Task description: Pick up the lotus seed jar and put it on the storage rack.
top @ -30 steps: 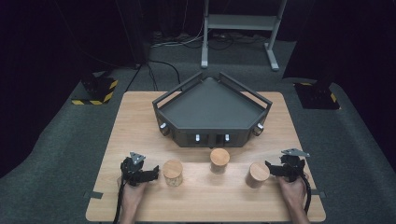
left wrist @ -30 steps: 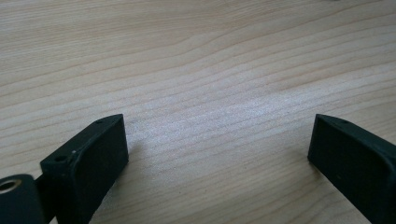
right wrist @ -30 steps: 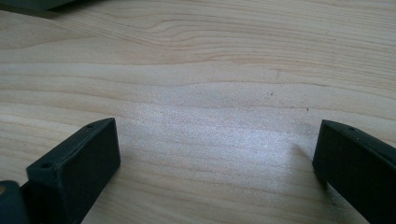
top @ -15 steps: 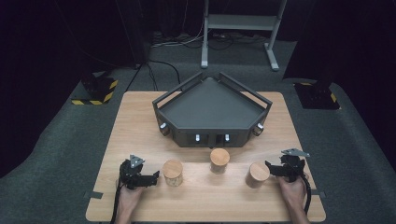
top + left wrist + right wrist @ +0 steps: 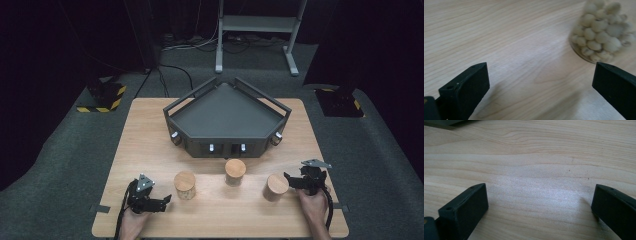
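Note:
Three jars with wooden lids stand in a row on the wooden table (image 5: 150,130): left jar (image 5: 184,184), middle jar (image 5: 235,171), right jar (image 5: 276,186). My left gripper (image 5: 164,202) lies near the front edge, just left of the left jar and apart from it. Its jaws have just been opening wide, then closing slightly, with nothing between them. In the left gripper view that gripper (image 5: 539,82) is open over bare wood, and a jar of pale beans (image 5: 601,32) is blurred at the upper right. My right gripper (image 5: 291,181) sits beside the right jar; it (image 5: 539,202) is open over bare table.
A dark grey five-sided tray (image 5: 220,149) with raised rails sits at the back middle of the table. A metal stand (image 5: 260,22) and cables lie on the floor behind. Yellow-black blocks (image 5: 102,97) flank the table's far corners.
My left gripper has drawn back from the left jar toward the table's front edge. The right gripper and the jars have stayed put.

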Action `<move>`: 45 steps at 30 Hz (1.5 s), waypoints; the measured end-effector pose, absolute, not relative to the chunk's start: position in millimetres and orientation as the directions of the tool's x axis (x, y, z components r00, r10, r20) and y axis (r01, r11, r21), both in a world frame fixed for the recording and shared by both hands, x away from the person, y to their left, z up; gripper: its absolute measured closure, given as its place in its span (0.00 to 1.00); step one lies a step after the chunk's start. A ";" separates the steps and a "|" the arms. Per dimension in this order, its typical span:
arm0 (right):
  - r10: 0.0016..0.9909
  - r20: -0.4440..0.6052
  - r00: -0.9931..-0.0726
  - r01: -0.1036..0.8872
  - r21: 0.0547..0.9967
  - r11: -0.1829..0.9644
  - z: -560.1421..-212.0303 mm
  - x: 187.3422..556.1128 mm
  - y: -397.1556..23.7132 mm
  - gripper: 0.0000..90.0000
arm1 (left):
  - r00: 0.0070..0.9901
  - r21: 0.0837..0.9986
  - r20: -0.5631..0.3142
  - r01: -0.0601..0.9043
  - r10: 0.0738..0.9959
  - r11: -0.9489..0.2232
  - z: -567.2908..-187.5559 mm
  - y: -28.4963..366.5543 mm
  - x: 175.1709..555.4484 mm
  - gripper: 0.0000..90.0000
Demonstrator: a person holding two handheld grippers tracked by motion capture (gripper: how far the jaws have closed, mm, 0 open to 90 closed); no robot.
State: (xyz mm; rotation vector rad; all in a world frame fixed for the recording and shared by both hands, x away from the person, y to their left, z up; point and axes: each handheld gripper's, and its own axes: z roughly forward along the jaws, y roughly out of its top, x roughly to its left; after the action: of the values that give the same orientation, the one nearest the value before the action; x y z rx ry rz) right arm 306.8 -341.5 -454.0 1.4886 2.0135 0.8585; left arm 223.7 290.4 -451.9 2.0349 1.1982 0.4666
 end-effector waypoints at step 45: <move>0.958 -0.018 -0.285 0.651 0.730 0.207 -453.9 306.7 -341.5 0.00 | 0.584 0.780 -0.058 0.533 0.810 -0.328 -454.5 228.8 241.7 0.14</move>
State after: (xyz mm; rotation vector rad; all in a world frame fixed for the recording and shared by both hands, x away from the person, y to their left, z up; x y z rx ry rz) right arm 306.7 -341.5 -453.9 1.4892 2.0133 0.8579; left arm 241.7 228.8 -454.5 2.0161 1.0675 0.4413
